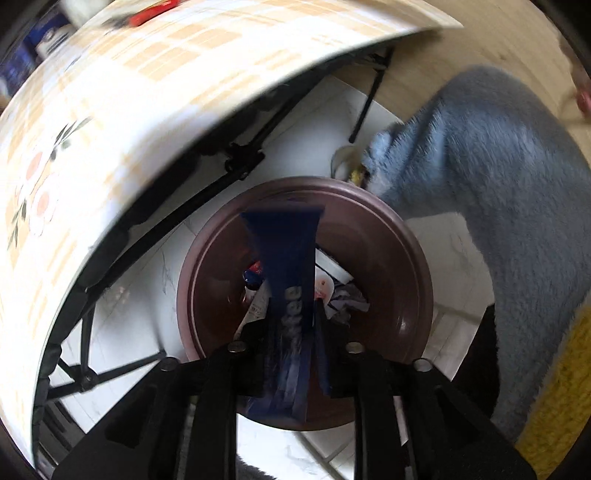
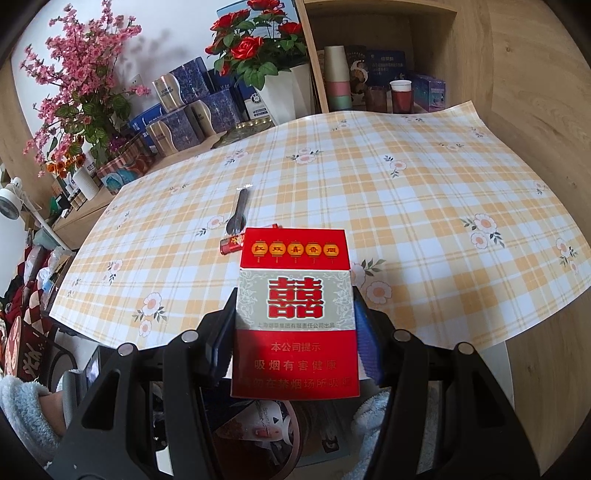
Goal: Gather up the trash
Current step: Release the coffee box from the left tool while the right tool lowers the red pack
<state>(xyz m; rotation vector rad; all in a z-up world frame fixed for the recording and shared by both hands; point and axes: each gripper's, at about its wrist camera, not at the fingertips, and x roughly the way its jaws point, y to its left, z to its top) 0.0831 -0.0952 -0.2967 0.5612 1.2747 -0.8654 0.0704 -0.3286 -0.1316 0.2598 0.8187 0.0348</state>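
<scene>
A: What is seen from the left wrist?

B: The left hand-held gripper [image 1: 291, 325] is pointed steeply down over a brown waste bin [image 1: 413, 258] standing on white floor tiles [image 1: 140, 325] beside the table [image 1: 110, 110]. A dark blue wrapper [image 1: 286, 266] with white lettering is seen between the fingers, its top end flared out over the bin's mouth. The view is blurred, so whether the pads press on the wrapper cannot be told. Paper scraps and small packets [image 1: 332, 291] are seen lying inside the bin. A grey-blue fleece sleeve [image 1: 498, 177] is seen at the right of the bin.

A: And from the right wrist?

B: A red and white cigarette pack [image 2: 295, 314] is gripped by the right hand-held gripper [image 2: 295, 332], both pads pressed to its sides, and is held upright above the near edge of the table [image 2: 406, 184], which is covered with a yellow plaid cloth printed with flowers.

A: What is left on the table?

B: A red lighter [image 2: 231, 243] and a dark spoon [image 2: 238, 214] are seen lying just behind the pack, close together. Pink blossoms [image 2: 74, 74], red roses [image 2: 255, 44] and blue boxes [image 2: 192, 107] are ranged behind the table, with stacked cups [image 2: 336, 77] on a wooden shelf [image 2: 380, 7].
</scene>
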